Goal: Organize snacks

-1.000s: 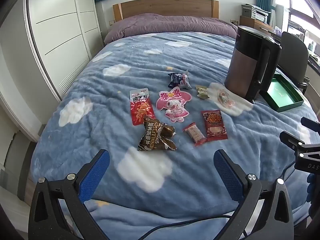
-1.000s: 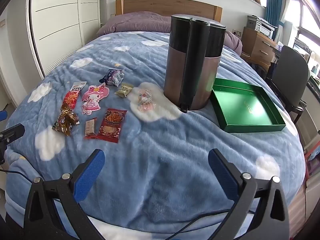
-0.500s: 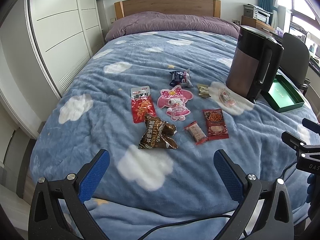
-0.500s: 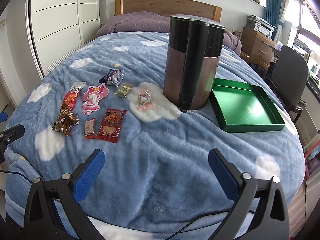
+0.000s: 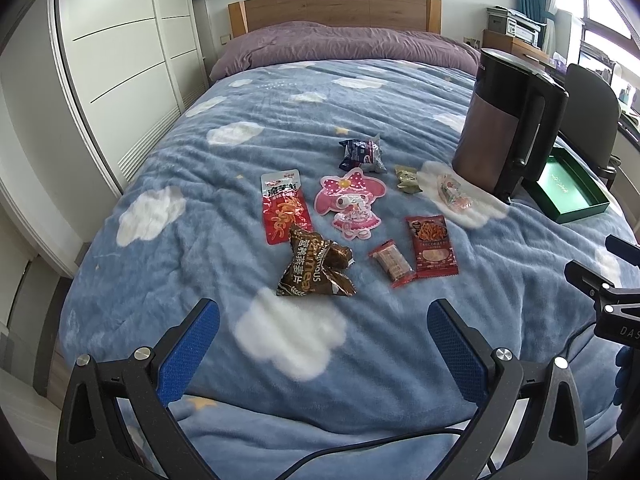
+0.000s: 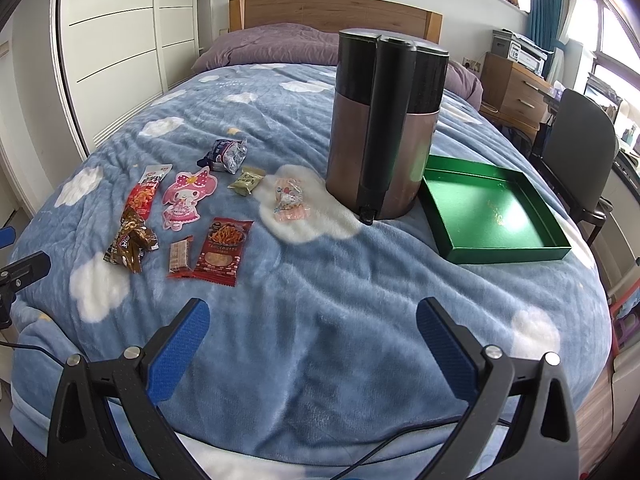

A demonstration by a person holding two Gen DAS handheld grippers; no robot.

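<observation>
Here the left gripper (image 5: 322, 334) hangs wide open and empty at the lower edge of the frame, above the blue cloud-print bed (image 5: 200, 264). Mid-frame, from left to right, lie a long red packet (image 5: 283, 208), a brown wrapper (image 5: 316, 266), a pink character pouch (image 5: 350, 204), a small bar (image 5: 392, 263) and a dark red sachet (image 5: 433, 245). Right of them stands a dark kettle (image 6: 384, 120), with the green tray (image 6: 494, 216) just beside it at mid-right. The right gripper (image 6: 312, 334) is likewise spread and holds nothing.
</observation>
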